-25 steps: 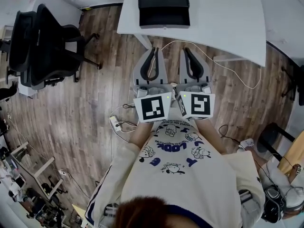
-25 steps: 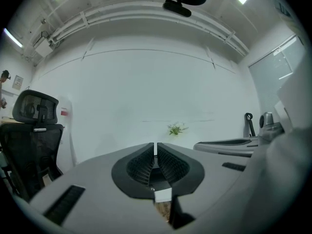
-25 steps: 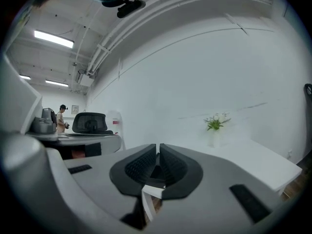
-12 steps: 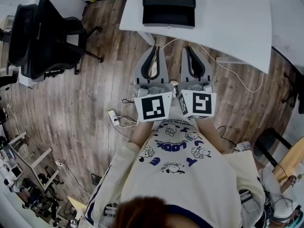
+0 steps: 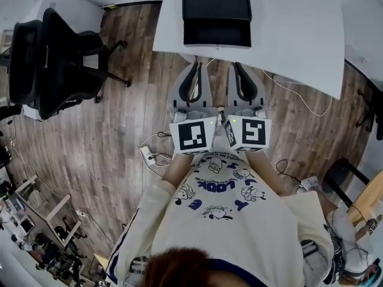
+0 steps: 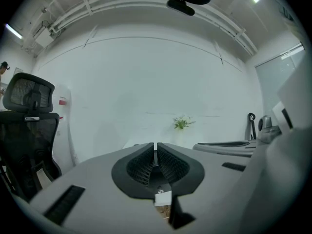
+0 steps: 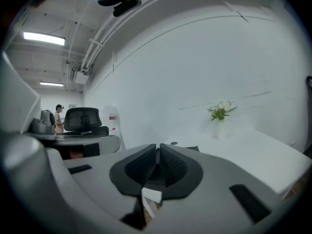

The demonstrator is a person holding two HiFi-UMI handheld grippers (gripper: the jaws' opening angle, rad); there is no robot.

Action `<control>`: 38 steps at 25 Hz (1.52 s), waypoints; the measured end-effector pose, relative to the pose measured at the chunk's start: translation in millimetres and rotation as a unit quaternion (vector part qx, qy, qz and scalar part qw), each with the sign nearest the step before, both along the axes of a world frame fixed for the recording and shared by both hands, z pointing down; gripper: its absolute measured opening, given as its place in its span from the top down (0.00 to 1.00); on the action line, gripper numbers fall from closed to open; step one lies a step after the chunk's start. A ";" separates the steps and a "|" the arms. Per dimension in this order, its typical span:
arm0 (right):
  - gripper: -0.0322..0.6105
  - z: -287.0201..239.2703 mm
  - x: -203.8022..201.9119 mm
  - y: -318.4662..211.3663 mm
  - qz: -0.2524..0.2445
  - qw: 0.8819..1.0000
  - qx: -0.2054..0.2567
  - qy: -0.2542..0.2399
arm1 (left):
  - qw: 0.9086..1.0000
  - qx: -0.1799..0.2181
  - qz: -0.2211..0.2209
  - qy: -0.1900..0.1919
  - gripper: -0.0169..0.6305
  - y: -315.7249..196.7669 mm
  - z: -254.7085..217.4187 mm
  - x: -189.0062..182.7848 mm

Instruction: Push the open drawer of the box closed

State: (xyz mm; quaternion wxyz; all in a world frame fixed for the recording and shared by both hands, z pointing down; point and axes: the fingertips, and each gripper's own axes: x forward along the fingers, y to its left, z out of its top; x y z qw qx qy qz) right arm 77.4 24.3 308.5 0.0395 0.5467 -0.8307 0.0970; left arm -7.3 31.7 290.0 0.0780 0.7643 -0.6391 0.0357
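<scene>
The left tool [image 5: 195,66] and right tool [image 5: 237,66], each pinched closed on nothing, hover side by side short of the white counter [image 5: 299,34], likely as blunt pushers; the black box [image 5: 216,3] sits there, open drawer [image 5: 216,34] facing them.

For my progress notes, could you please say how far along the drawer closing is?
Nothing done: the drawer of the black box is open. In hand: left tongs and right tongs, shut and empty, short of the box. Left: pushing the drawer shut.
</scene>
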 end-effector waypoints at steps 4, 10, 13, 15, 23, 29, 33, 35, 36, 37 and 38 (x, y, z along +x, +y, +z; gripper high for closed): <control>0.89 8.3 -6.4 -18.5 0.009 1.000 -0.009 0.005 | 1.000 -0.011 0.011 0.003 0.93 -21.0 8.2 -6.4; 0.89 27.9 -9.0 -46.6 0.029 0.999 -0.031 0.013 | 0.999 -0.032 0.030 -0.005 0.93 -51.9 22.8 -17.3; 0.89 36.6 -10.2 -56.8 0.034 0.999 -0.033 0.016 | 0.999 -0.038 0.035 -0.007 0.94 -65.3 30.4 -25.0; 0.89 44.0 -10.6 -62.4 0.041 0.998 -0.036 0.018 | 0.999 -0.038 0.039 -0.008 0.93 -72.7 35.2 -29.4; 0.89 78.8 -15.5 -76.4 0.055 0.996 -0.050 0.042 | 0.996 -0.052 0.060 -0.027 0.93 -95.1 63.1 -33.2; 0.88 107.3 -17.6 -78.9 0.054 0.995 -0.076 0.037 | 0.995 -0.067 0.067 -0.022 0.93 -99.9 77.2 -31.2; 0.86 131.7 -20.0 -78.6 0.047 0.993 -0.102 0.048 | 0.995 -0.074 0.068 -0.023 0.93 -103.2 85.7 -32.2; 0.74 143.3 -21.7 -77.6 0.041 0.991 -0.118 0.052 | 0.994 -0.077 0.069 -0.021 0.93 -103.8 88.1 -32.4; 0.74 148.4 -22.7 -77.1 0.038 0.990 -0.125 0.054 | 0.994 -0.079 0.069 -0.021 0.93 -103.9 89.5 -32.4; 0.74 152.9 -23.9 -76.7 0.036 0.989 -0.131 0.056 | 0.994 -0.080 0.069 -0.022 0.93 -104.1 90.9 -32.5; 0.74 157.3 -24.8 -76.2 0.035 0.988 -0.136 0.058 | 0.994 -0.081 0.069 -0.022 0.93 -104.3 92.3 -32.5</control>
